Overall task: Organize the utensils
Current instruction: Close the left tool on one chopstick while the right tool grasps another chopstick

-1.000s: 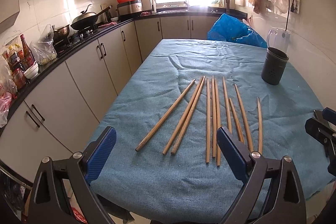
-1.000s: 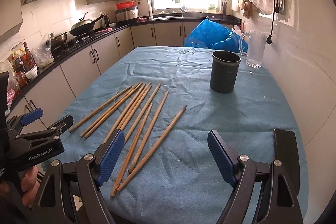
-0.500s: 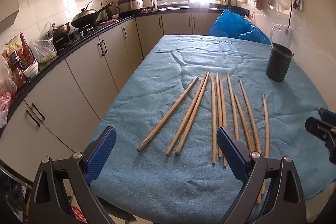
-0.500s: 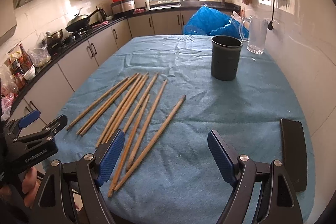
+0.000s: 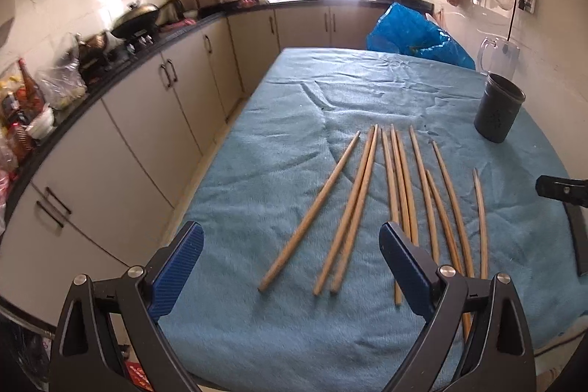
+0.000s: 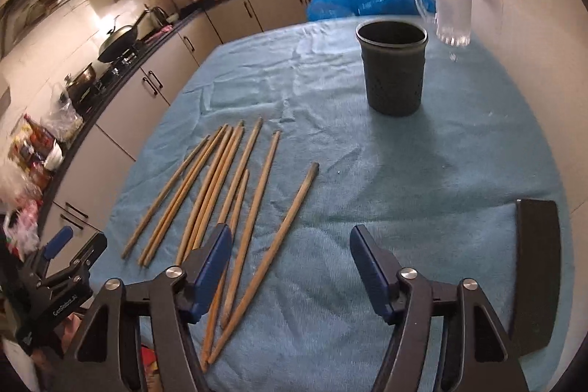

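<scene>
the chopsticks lie flat on the blue cloth, in a loose fan, on the near side of the dark cup and to its left. their long axes run from the near edge of the cloth toward the far end where the cup stands; the thin tips point away, toward the far counter, and the thicker butts lie close to the grippers. they are long, slim wooden sticks, light brown and round, each narrowing to one end. in the right wrist view the chopsticks lean to the right at the top, and the one nearest the cup lies a bit apart from the others, with a darker tip.

the cup is a cylinder, matt dark grey, upright, open at the top, with a faint dotted pattern on its wall. the cloth looks like soft towel fabric with wrinkles.

the left gripper hovers with its jaws wide apart and nothing between the ribbed blue pads; three butts lie just beyond them. the right gripper has its jaws closing, with no stick pressed between the pads; two butts lie on the cloth in the gap.
</scene>
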`<act>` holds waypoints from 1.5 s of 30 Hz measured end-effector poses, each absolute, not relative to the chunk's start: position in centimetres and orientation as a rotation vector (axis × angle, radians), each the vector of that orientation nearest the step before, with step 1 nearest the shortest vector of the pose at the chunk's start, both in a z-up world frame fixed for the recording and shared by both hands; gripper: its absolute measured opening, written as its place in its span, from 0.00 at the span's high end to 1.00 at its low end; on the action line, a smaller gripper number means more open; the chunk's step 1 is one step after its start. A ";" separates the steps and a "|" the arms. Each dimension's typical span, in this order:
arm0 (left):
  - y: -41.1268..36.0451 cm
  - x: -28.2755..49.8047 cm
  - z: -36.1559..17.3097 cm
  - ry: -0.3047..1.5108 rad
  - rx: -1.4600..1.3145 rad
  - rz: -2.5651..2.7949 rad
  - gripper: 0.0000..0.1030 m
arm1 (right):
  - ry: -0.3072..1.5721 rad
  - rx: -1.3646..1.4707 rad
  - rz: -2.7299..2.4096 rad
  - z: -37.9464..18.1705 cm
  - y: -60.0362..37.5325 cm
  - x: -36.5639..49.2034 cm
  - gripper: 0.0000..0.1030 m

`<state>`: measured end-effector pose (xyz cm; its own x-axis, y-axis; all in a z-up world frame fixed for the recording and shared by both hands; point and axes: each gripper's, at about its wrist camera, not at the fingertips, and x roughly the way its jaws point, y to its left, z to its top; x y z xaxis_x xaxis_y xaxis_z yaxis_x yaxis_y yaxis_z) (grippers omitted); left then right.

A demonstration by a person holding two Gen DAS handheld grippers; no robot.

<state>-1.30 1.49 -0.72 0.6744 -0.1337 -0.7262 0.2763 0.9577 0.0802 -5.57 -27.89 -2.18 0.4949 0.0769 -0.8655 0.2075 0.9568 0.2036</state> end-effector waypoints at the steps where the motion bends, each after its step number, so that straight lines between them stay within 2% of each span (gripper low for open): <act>1: 1.6 -0.3 -0.5 0.816 0.188 -0.251 0.07 | 1.078 0.327 -0.085 -2.5 -28.4 -4.8 0.40; 3: 1.6 1.2 -0.4 0.832 0.191 -0.262 0.09 | 1.125 0.372 -0.087 -3.2 -29.2 -3.4 0.43; 4: 1.6 1.9 -0.3 0.839 0.197 -0.262 0.10 | 1.149 0.359 -0.103 -3.6 -29.2 -2.9 0.49; 5: 1.4 2.9 -0.4 0.852 0.202 -0.288 0.12 | 1.184 0.374 -0.114 -4.4 -29.5 -2.1 0.51; 7: 1.2 4.4 -0.8 0.895 0.202 -0.320 0.22 | 1.209 0.446 -0.104 -5.3 -30.0 -1.0 0.51; 9: 0.9 6.0 -1.3 0.948 0.197 -0.346 0.47 | 1.228 0.466 -0.107 -5.9 -30.1 0.1 0.55; 11: 0.5 7.7 -2.0 1.003 0.186 -0.372 0.52 | 1.252 0.456 -0.124 -6.5 -29.8 1.3 0.56; 13: -0.1 8.8 -2.4 1.030 0.175 -0.407 0.52 | 1.263 0.457 -0.126 -6.8 -29.6 2.2 0.57; 15: -0.8 10.1 -2.7 1.039 0.182 -0.404 0.57 | 1.271 0.444 -0.136 -7.1 -29.6 3.0 0.57; 19: -2.8 12.0 -3.4 1.081 0.210 -0.473 0.57 | 1.307 0.441 -0.152 -8.3 -29.9 4.1 0.62; 24: -4.6 13.8 -4.4 1.110 0.236 -0.490 0.57 | 1.313 0.431 -0.157 -9.1 -30.1 5.2 0.63; 29: -5.3 15.1 -5.2 1.147 0.226 -0.485 0.57 | 1.344 0.367 -0.179 -9.8 -29.5 6.8 0.72; 33: -6.4 16.1 -5.6 1.161 0.248 -0.488 0.57 | 1.345 0.318 -0.158 -10.0 -28.6 7.5 0.90; 44: -9.4 18.5 -8.3 1.187 0.344 -0.435 0.58 | 1.316 0.346 -0.127 -9.9 -30.3 6.4 0.91; 45: -9.6 18.5 -8.4 1.182 0.351 -0.434 0.61 | 1.316 0.347 -0.122 -9.9 -30.3 6.4 0.91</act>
<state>18.52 -9.60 -8.36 0.3140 -0.1416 -0.9388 0.5001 0.8652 0.0368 6.37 -30.30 -9.86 0.2543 0.1071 -0.9612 0.2827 0.9422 0.1798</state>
